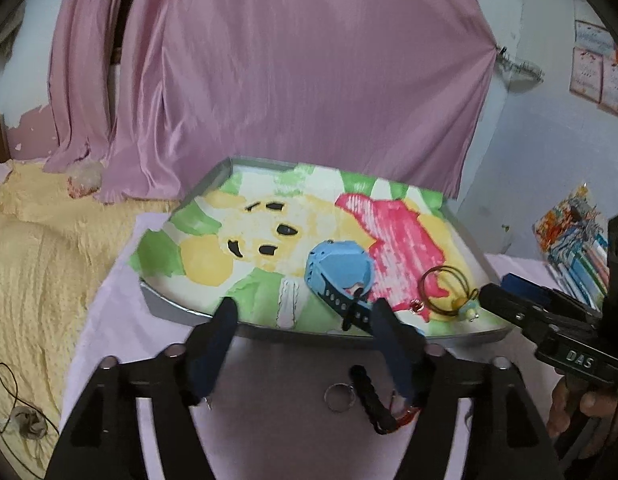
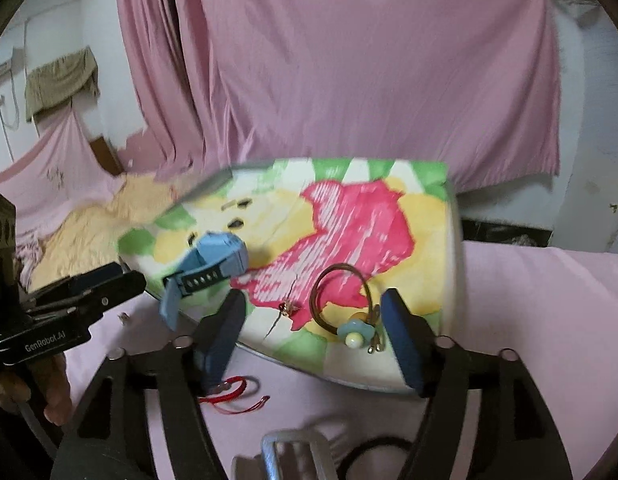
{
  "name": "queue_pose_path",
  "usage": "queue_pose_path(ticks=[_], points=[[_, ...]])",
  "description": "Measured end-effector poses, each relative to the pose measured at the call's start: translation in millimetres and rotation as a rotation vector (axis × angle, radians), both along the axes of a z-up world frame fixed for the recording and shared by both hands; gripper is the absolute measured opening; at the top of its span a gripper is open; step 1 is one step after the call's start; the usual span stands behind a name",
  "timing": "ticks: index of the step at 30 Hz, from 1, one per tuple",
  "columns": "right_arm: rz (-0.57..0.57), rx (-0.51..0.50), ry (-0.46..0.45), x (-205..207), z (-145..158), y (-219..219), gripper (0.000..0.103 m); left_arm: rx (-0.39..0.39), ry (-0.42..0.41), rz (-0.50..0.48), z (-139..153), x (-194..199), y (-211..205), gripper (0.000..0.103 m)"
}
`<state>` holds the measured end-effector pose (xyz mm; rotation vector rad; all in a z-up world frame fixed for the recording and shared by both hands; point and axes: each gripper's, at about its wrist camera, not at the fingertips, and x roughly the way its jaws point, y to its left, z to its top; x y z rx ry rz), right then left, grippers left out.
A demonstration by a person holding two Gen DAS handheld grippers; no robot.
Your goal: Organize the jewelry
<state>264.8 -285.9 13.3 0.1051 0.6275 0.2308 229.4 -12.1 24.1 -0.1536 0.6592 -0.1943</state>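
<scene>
Right wrist — watch (image 2: pixel 217 264) (blue) on tray (image 2: pixel 449 280)

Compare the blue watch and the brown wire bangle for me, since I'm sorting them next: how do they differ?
The blue watch is chunky, with a thick perforated strap; the brown wire bangle is thin open loops. The watch's strap overhangs the tray's near edge; the bangle lies wholly inside. The bangle carries a blue flower charm; the watch has none. Both rest on the tray's colourful cloth.
</scene>
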Motion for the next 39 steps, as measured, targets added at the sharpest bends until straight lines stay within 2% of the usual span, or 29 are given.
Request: queue_pose_path(ticks=[2,4,8,13,17,24,39], points=[[-0.024,0.016,-0.055,-15,4,-5,0.083,-0.006,-0.037,0.006,4,-11,0,0.082],[-0.033,0.039,-0.118,-32,9,-11,0.091,-0.015,-0.078,0.008,7,-22,0,0.091],[-0.04,0.047,-0.216,-59,16,-15,0.101,-0.037,-0.168,0.013,13,-46,0,0.098],[-0.07,0.019,-0.324,-94,24,-14,0.101,-0.038,-0.255,0.023,17,-73,-2,0.102],[-0.075,0.016,-0.38,-117,24,-14,0.101,-0.024,-0.283,0.029,16,-87,-3,0.102],[-0.07,-0.014,-0.398,-142,13,-10,0.101,-0.025,-0.305,0.045,10,-110,1,0.102],[-0.087,-0.032,-0.328,-158,-3,-9,0.101,0.013,-0.26,0.05,-10,-129,7,0.102]])
